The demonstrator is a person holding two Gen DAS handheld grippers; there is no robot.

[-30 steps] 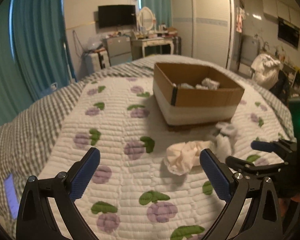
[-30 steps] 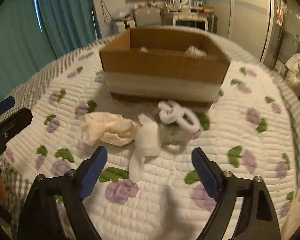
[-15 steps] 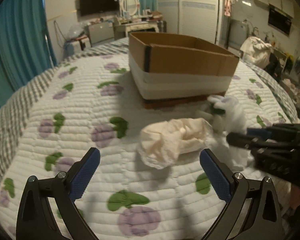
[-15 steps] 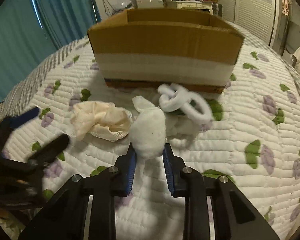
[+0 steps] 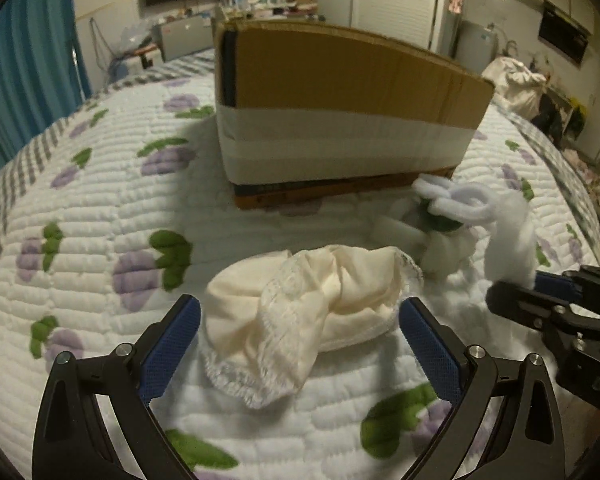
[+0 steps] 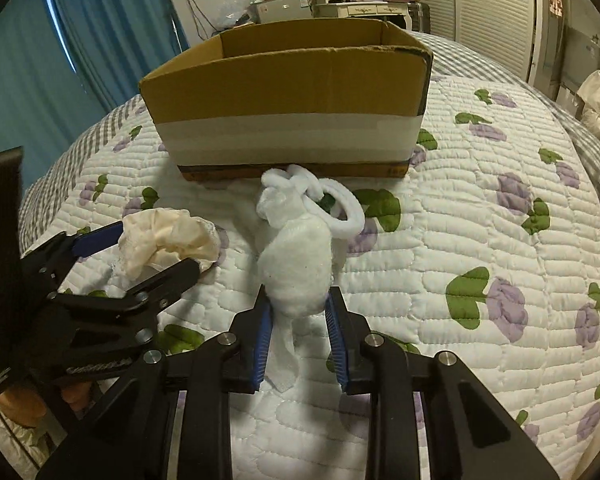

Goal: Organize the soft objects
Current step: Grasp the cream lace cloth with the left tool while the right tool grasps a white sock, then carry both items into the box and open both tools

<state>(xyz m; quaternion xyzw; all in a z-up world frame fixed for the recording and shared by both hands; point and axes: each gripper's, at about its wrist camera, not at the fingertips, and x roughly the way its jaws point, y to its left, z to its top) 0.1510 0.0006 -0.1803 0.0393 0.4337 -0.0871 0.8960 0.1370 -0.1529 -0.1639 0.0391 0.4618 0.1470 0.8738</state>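
A crumpled cream cloth point(image 5: 312, 304) lies on the quilt between the wide-open fingers of my left gripper point(image 5: 300, 336); it also shows in the right wrist view point(image 6: 168, 240). My right gripper point(image 6: 298, 320) is shut on a white fluffy sock point(image 6: 298, 268) and lifts it off the bed; the same sock shows in the left wrist view point(image 5: 508, 240). A white looped soft piece point(image 6: 340, 208) lies just behind the sock. The open cardboard box point(image 6: 284, 92) with a white band stands beyond, also in the left wrist view point(image 5: 340, 80).
The bed carries a white quilt point(image 6: 500, 240) with purple flowers and green leaves. Teal curtains point(image 6: 80, 40) hang at the left. Furniture, a TV and wardrobes stand behind the bed. A pale bundle point(image 5: 516, 80) sits at the far right.
My left gripper moved down and forward around the cream cloth, still open. My right gripper, shut on the white sock half a second ago, has lifted it a little.
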